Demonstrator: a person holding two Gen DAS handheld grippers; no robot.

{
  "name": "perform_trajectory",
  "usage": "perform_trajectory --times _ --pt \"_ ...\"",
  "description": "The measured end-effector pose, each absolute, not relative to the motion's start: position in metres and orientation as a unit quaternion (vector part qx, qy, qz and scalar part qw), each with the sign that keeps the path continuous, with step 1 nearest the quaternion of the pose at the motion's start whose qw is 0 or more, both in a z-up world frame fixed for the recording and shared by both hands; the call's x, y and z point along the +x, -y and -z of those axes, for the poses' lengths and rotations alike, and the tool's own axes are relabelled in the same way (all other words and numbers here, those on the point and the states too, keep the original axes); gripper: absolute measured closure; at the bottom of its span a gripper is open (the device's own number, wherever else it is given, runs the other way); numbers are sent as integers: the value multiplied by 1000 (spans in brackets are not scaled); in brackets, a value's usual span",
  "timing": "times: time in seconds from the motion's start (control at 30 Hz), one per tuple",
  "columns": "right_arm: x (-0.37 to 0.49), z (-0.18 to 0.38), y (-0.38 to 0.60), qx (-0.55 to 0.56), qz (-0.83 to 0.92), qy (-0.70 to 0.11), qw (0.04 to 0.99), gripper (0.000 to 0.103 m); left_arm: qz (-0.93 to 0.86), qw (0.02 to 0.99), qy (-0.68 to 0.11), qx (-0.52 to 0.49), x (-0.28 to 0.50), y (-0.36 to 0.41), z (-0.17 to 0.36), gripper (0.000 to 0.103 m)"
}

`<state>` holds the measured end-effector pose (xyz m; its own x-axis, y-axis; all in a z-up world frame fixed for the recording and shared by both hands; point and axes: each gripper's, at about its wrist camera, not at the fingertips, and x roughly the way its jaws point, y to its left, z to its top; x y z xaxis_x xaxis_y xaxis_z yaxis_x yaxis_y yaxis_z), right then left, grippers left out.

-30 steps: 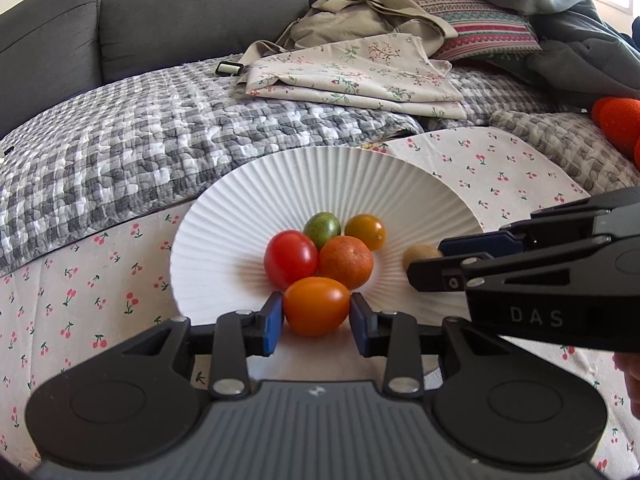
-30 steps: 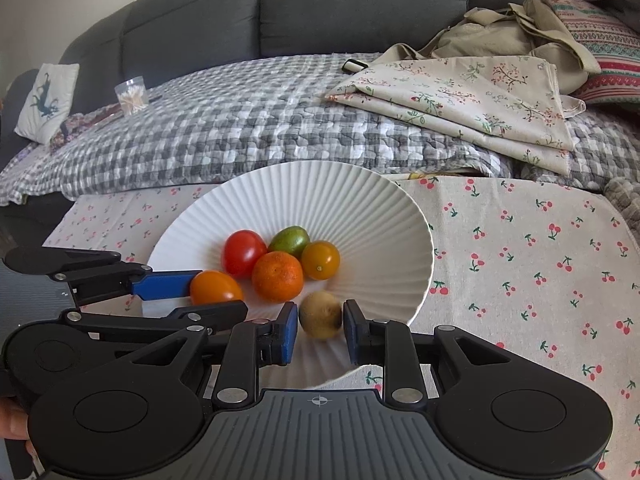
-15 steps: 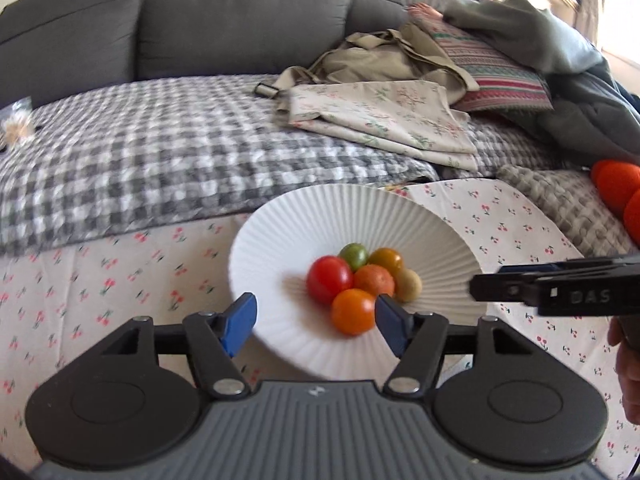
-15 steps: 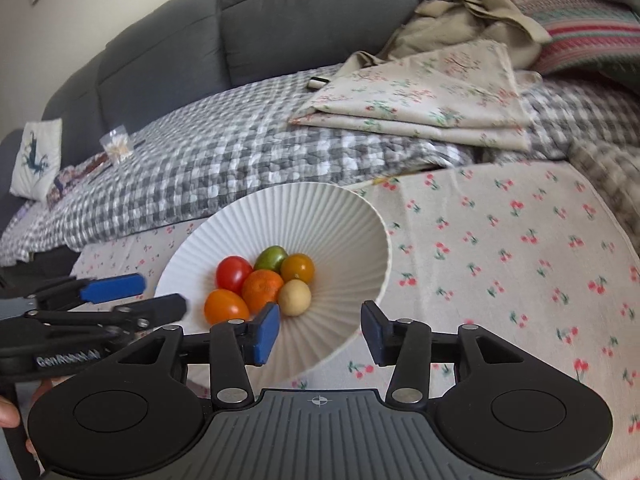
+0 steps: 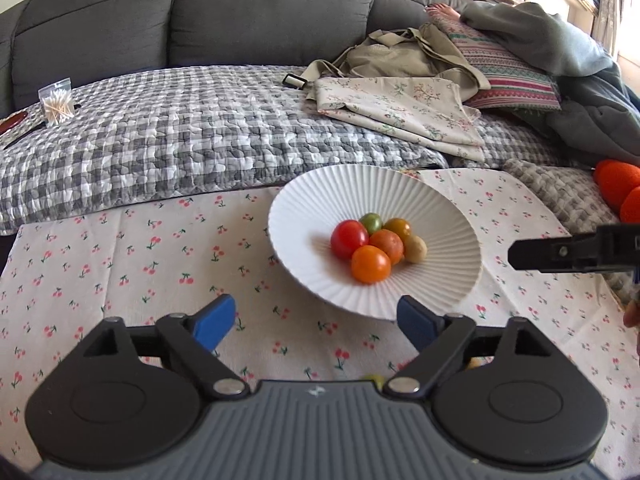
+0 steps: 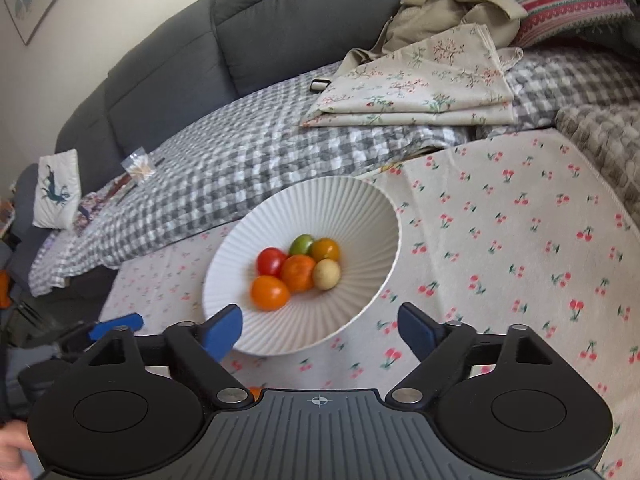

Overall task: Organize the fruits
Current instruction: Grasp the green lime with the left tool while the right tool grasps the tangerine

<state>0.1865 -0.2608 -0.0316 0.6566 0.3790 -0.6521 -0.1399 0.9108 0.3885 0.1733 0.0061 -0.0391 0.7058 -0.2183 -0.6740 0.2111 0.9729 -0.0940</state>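
A white ribbed bowl (image 5: 440, 216) (image 6: 360, 204) stands on a cherry-print cloth. In it lie several small fruits: a red one (image 5: 349, 239) (image 6: 271, 261), a green one (image 5: 371, 221) (image 6: 301, 244), orange ones (image 5: 371, 264) (image 6: 270, 293) and a pale yellow one (image 5: 415, 249) (image 6: 327, 274). My left gripper (image 5: 316, 326) is open and empty, pulled back near the bowl's front left. My right gripper (image 6: 320, 330) is open and empty in front of the bowl; it also shows at the right edge of the left wrist view (image 5: 576, 254).
The cherry-print cloth (image 5: 120, 256) lies before a grey sofa with a checked quilt (image 5: 180, 136), folded floral fabric (image 5: 400, 108), a bag and cushions. A bag of cotton swabs (image 5: 58, 102) sits far left. Orange knitted objects (image 5: 620, 188) lie at the right edge.
Both grippers let go of their fruits, an orange one and a pale yellow one, opened wide and drew back and up from the bowl. The fruits now lie in the bowl.
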Motion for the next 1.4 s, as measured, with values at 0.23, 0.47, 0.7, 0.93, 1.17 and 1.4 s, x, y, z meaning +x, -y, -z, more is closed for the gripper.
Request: perform_trajectory --times 0.23,0.47,0.7,0.93,1.17,1.4 --pt "172 28 255 144 -157 -421 882 10 152 914 -374 32 151 0 42 5" --pt "163 38 256 130 -147 -447 872 10 155 907 -390 42 149 1 51 7" --pt "161 43 250 109 -156 -454 870 10 167 895 -409 54 152 -1 61 15" --pt "159 47 239 78 -166 -457 871 10 187 883 -425 68 158 11 75 24" --pt "159 51 239 72 -163 -458 871 10 202 876 -436 37 169 11 83 32" --pt "161 52 238 69 -165 -453 873 10 230 865 -446 -7 173 9 83 60"
